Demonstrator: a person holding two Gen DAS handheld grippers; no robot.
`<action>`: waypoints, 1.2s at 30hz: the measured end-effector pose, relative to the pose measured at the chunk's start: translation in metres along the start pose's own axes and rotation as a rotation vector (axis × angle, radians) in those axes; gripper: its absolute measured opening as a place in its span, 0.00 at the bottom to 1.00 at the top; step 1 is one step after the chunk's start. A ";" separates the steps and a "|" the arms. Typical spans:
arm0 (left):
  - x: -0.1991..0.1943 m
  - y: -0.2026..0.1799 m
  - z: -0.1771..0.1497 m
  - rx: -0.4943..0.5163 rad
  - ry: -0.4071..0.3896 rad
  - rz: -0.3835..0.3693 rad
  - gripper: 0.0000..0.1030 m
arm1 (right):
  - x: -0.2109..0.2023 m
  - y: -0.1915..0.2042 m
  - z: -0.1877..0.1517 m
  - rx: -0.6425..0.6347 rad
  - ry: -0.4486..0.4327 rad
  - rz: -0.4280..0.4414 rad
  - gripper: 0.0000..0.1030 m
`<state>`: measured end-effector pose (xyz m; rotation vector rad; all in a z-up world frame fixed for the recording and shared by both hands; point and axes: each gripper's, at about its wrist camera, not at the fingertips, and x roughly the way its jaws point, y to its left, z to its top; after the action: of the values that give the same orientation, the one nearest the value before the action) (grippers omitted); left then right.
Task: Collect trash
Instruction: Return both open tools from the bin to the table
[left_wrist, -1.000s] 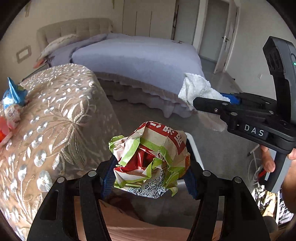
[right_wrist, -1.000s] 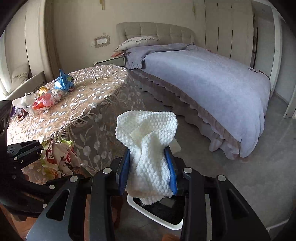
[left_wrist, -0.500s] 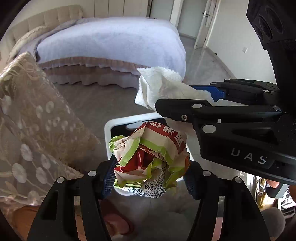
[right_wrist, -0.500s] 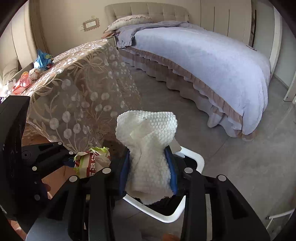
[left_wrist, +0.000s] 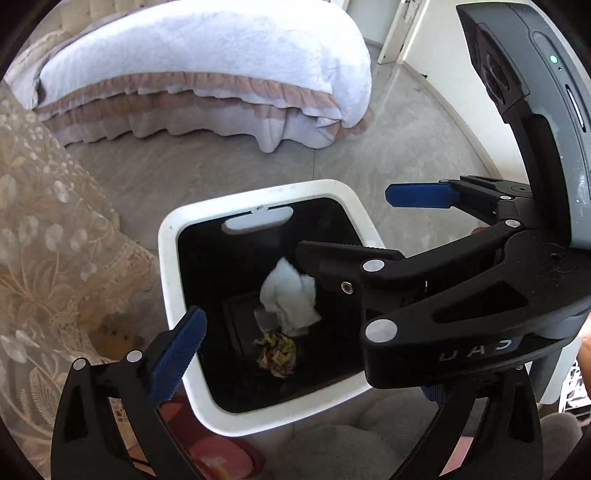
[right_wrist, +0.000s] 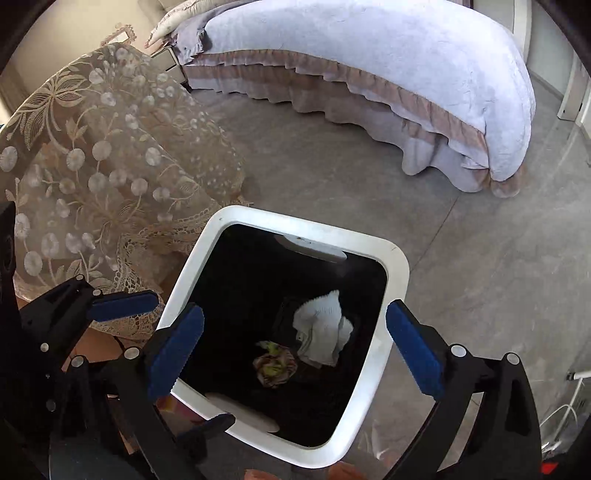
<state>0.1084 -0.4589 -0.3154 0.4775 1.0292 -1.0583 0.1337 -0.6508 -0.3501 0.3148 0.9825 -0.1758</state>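
Your left hand-held gripper (left_wrist: 295, 325) hangs over the white bin (left_wrist: 173, 229) with its jaws springing apart and nothing between the blue pads (left_wrist: 177, 347). Your right hand-held gripper (right_wrist: 291, 347) is beside it over the same opening, its jaws also opening, pads (right_wrist: 413, 347) clear of everything. Both are released and empty.

The crumpled snack wrapper (right_wrist: 275, 363) lies on the dark floor of the bin, and the white tissue wad (right_wrist: 323, 338) lies just beside it, on the side nearer the bed; in the right wrist view their edges look to touch. From the left wrist view the tissue (left_wrist: 290, 302) sits above the wrapper (left_wrist: 277, 354) in the picture.

By my reading you are at the drop step, and it looks done for these two pieces. The next move calls for lifting both grippers clear of the rim without knocking it, then going to the cloth-covered worktop (right_wrist: 92, 147) for whatever trash is left; none shows on it from here.

The wrapper is balled up, so it has no real long axis and points nowhere. The tissue is slightly longer than wide, its length running roughly from the bin's far wall toward you, lying flat and loose. The bin stands upright, mouth up, just beside the hanging lace cloth.
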 end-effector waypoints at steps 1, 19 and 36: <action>-0.006 -0.002 0.000 0.011 -0.009 0.003 0.95 | -0.005 0.003 0.000 -0.026 -0.018 -0.015 0.96; -0.220 0.021 -0.006 0.026 -0.360 0.387 0.95 | -0.152 0.121 0.068 -0.287 -0.430 0.083 0.96; -0.361 0.139 -0.114 -0.298 -0.473 0.799 0.95 | -0.179 0.274 0.091 -0.476 -0.411 0.562 0.96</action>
<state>0.1381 -0.1371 -0.0749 0.3214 0.4750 -0.2653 0.1858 -0.4228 -0.1033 0.0983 0.4770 0.4858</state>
